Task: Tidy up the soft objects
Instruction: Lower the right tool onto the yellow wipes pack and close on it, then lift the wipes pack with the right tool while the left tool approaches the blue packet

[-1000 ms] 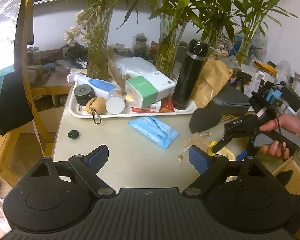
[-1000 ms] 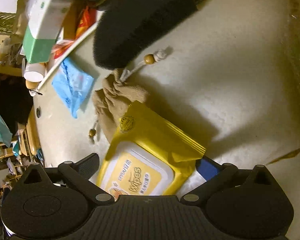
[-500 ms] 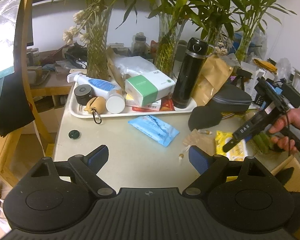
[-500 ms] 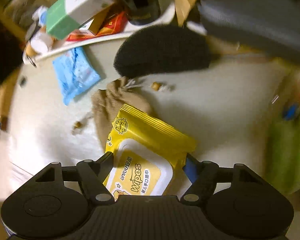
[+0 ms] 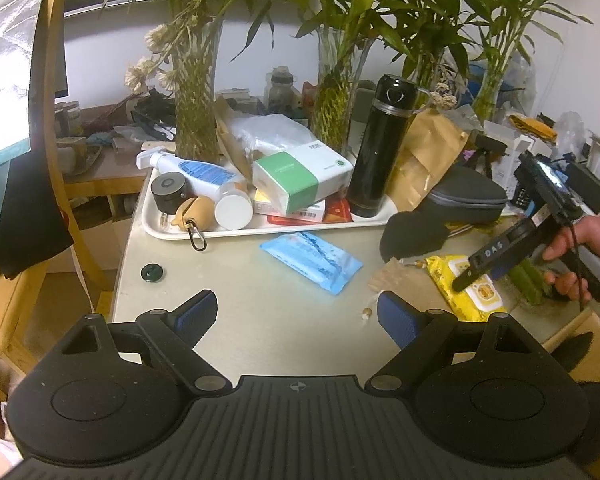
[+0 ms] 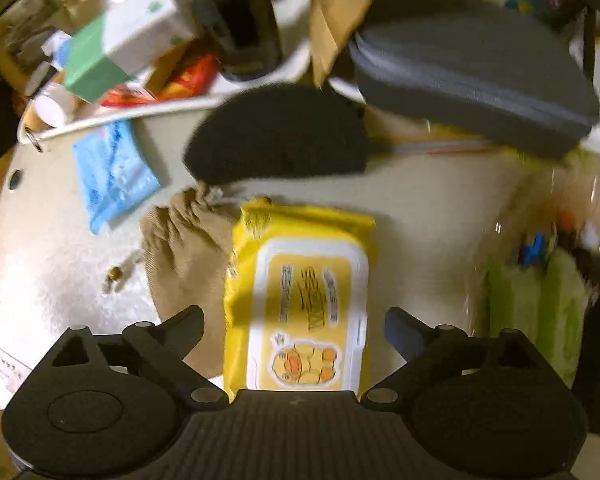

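Note:
A yellow wipes pack (image 6: pixel 300 292) lies flat on the table, partly over a tan drawstring pouch (image 6: pixel 184 248). My right gripper (image 6: pixel 294 324) points steeply down over the pack; its jaws are opening, and the pack lies between them with neither pad pressing on it. Beyond sit a black fuzzy pad (image 6: pixel 280 140) and a blue soft pack (image 6: pixel 110 168). In the left wrist view my left gripper (image 5: pixel 296 314) hovers open over bare tabletop with nothing between its fingers. That view shows the blue pack (image 5: pixel 310 260), the wipes pack (image 5: pixel 460 284) and the right gripper (image 5: pixel 466 276) in a person's hand.
A white tray (image 5: pixel 172 234) at the back holds a green-and-white tissue box (image 5: pixel 300 178), a black flask (image 5: pixel 380 148), bottles and small items. A grey zip case (image 5: pixel 466 196) sits behind the black pad. Vases of plants stand behind. Green packs (image 6: pixel 532 304) lie at the right.
The right gripper has rolled and lifted slightly, so the wipes pack now lies straight between its fingers; the jaws narrowed around the pack, then widened. The left gripper stayed still.

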A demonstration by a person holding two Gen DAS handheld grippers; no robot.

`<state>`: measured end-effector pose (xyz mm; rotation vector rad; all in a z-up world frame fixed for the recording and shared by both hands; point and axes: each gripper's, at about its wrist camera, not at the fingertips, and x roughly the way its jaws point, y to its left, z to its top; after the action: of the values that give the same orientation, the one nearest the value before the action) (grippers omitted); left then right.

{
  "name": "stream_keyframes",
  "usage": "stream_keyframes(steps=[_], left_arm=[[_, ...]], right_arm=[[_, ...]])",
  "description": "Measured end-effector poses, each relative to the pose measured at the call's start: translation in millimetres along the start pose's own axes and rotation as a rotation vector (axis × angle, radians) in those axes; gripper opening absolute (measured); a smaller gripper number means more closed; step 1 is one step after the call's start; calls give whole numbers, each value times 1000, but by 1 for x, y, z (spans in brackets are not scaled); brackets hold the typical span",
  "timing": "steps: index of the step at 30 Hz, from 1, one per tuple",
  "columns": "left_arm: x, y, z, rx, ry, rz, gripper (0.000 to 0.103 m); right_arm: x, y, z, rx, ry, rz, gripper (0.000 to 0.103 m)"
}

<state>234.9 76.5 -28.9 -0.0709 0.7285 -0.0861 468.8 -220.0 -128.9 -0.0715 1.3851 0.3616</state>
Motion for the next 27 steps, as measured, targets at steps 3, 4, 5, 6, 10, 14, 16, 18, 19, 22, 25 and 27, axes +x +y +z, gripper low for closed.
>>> stream_keyframes(steps=[3, 4, 5, 6, 10, 14, 16, 18, 19, 22, 25, 27], left_arm=[[0, 0, 0, 1, 0, -1, 88], [0, 0, 0, 1, -1, 0, 88], [1, 0, 0, 1, 0, 2, 88], [1, 0, 1, 1, 1, 3, 88], [3, 0, 1, 3, 4, 4, 88], [3, 0, 2, 0, 4, 4, 88], [4, 0, 2, -2, 2, 4, 88], [5, -1, 2, -4, 3, 6, 88], [5, -1, 2, -4, 3, 8, 88], [6, -2, 3, -3, -2, 7, 88], [6, -3, 2, 5, -3, 6, 88], [8, -4, 3, 8, -1, 6, 88]], right_arm=[[9, 3, -4, -13, 19, -31, 97], [12, 5, -5, -15, 25, -31, 97], [14, 6, -6, -19, 27, -30, 97], [15, 9, -7, -27, 26, -34, 97], [19, 13, -8, -22, 9, -55, 88], [17, 8, -11, 16, 10, -61, 75], [12, 8, -13, 3, -3, -66, 71], [6, 11, -15, -20, -26, -73, 67], [2, 11, -16, -35, -39, -74, 67], [-16, 11, -16, -48, -95, -80, 66], [-38, 10, -19, -49, -156, -66, 66], [-55, 9, -23, -39, -204, -40, 66]])
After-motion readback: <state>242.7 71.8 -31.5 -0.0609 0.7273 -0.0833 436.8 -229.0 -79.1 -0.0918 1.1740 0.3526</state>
